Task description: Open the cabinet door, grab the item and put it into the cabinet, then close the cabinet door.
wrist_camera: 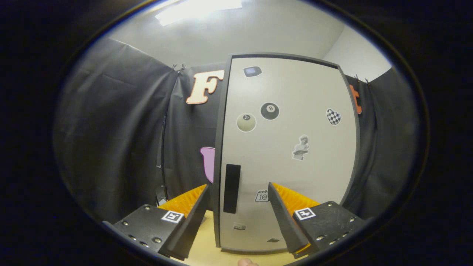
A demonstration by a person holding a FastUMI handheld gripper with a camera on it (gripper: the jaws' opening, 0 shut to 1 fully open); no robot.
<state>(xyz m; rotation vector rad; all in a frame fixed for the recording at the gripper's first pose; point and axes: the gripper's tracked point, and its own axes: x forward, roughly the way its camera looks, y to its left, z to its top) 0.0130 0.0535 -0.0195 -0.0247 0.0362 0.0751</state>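
A tall white cabinet with a dark frame stands upright just ahead of me, its door closed. Several stickers dot the door. A black vertical handle sits near the door's left edge, low down. My gripper is open, its two fingers spread wide with the handle between them, nearer the left finger. Nothing is held between the fingers. The item for the cabinet is out of sight.
The cabinet rests on a light wooden tabletop. Black cloth walls hang behind and on both sides. A fingertip of a person peeks in at the very bottom below the cabinet.
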